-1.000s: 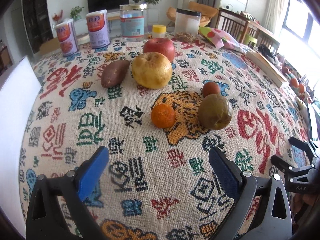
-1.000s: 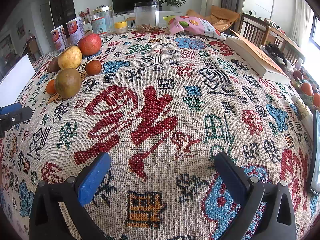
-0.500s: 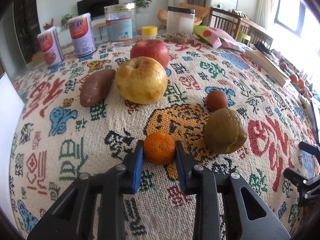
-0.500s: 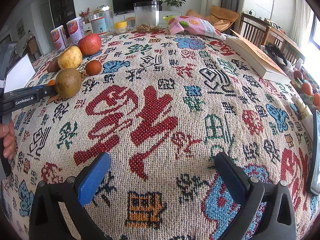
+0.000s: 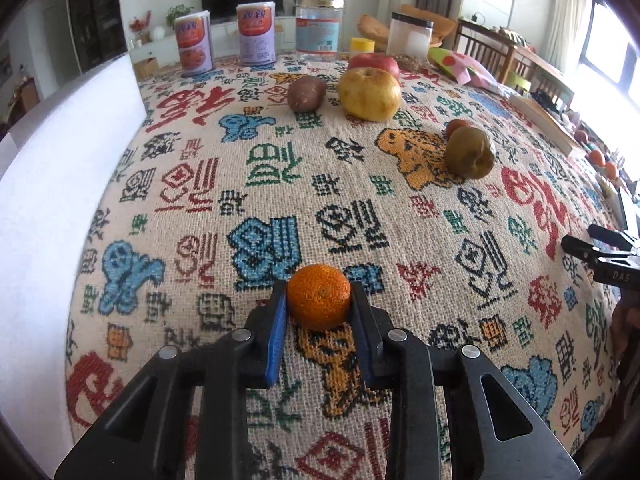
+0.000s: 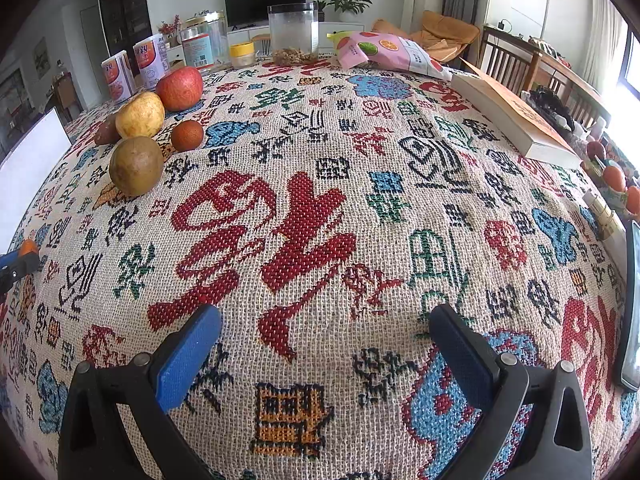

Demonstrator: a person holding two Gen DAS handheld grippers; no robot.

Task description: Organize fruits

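My left gripper [image 5: 319,300] is shut on a small orange mandarin [image 5: 319,295] and holds it just above the patterned tablecloth, near the table's front left. Farther back lie a yellow apple [image 5: 369,94], a red apple [image 5: 374,65], a sweet potato [image 5: 306,93], a green-brown pear [image 5: 470,152] and a small reddish fruit [image 5: 456,126]. My right gripper [image 6: 324,340] is open and empty over the cloth at the front. In the right wrist view the pear [image 6: 136,166], yellow apple [image 6: 141,115], red apple [image 6: 179,88] and small reddish fruit [image 6: 187,135] sit at the far left.
A white board [image 5: 60,184] stands along the left edge. Two cans [image 5: 256,34], a glass jar [image 5: 319,30], a small yellow-lidded jar [image 5: 362,46] and a plastic canister [image 5: 410,40] line the back. A snack bag [image 6: 392,52] and a book [image 6: 516,116] lie at the right.
My left gripper closed on the mandarin and carried it away from the other fruit toward the front left of the table. The right gripper has not moved.
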